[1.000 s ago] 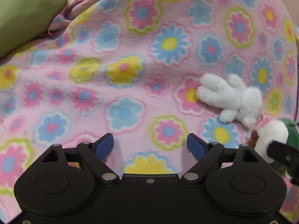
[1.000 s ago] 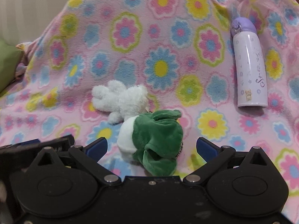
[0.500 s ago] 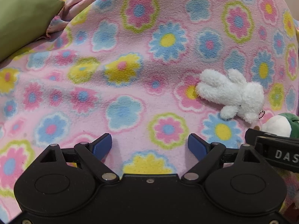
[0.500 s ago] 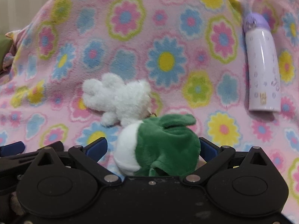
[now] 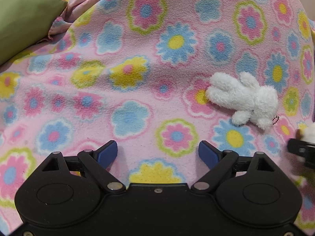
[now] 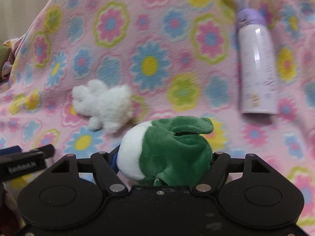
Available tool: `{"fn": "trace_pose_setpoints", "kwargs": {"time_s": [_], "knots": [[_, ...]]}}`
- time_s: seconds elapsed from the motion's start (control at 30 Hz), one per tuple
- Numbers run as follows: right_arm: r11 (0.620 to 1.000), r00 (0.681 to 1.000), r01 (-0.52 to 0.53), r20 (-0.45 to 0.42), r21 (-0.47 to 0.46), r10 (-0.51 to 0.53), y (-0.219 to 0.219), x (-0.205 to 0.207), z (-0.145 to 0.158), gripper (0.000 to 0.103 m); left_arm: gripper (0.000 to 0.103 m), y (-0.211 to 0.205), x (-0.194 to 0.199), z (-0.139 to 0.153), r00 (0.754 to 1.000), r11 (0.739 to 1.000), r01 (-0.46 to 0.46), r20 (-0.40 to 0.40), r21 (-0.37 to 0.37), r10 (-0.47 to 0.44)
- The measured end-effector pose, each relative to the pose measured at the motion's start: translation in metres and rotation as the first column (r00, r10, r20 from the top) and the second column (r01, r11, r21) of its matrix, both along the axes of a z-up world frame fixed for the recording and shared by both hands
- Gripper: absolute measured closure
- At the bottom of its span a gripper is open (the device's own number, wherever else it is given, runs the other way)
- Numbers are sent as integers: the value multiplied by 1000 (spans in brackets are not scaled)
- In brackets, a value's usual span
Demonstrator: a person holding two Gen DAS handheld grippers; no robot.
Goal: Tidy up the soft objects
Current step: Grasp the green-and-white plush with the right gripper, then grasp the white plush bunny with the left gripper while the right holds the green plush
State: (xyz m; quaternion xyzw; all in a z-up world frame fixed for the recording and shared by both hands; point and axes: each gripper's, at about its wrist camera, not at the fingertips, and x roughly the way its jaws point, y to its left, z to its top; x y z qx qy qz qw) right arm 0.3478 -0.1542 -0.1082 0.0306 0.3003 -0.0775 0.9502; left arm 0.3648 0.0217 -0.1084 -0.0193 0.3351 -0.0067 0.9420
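Closing since a second ago, right gripper [image 6: 164,157] clamps the green-and-white plush [image 6: 167,153] beside the white bunny [image 6: 102,104] (lavender bottle [image 6: 256,63] apart), left gripper [image 5: 157,153] gaping.

My left gripper [image 5: 158,153] is matte black plastic with two round housings, angled link arms pinned by silver screws, and blue pads [image 5: 107,153] on the fingers. My right gripper [image 6: 163,161] has the same build: black body, silver pivots, a small screw at centre, scuffs along its lower face. White lettering runs along the black bar seen at its left.
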Motion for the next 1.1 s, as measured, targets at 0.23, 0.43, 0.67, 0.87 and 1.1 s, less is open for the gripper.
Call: {"fn": "trace_pose_setpoints", "kwargs": {"time_s": [0.23, 0.43, 0.67, 0.87, 1.1], "knots": [[998, 998, 59, 6, -25, -59, -37, -14, -5, 30, 15, -1, 0, -1, 1000, 1000, 2, -2, 6, -2], [997, 997, 73, -26, -28, -74, -39, -10, -15, 28, 11, -2, 2, -2, 1000, 1000, 16, -10, 12, -15], [997, 997, 72, -25, -18, -72, -39, -6, -17, 27, 8, -4, 6, 5, 998, 1000, 27, -49, 9, -27], [998, 997, 70, -21, 1, -70, -42, -7, -16, 26, 6, -11, 17, 31, 997, 981, -3, -81, -195, -13], [997, 997, 73, -21, 6, -73, -41, -9, -15, 26, 4, -54, 35, 46, 1000, 987, 17, 18, -157, -14]]}}
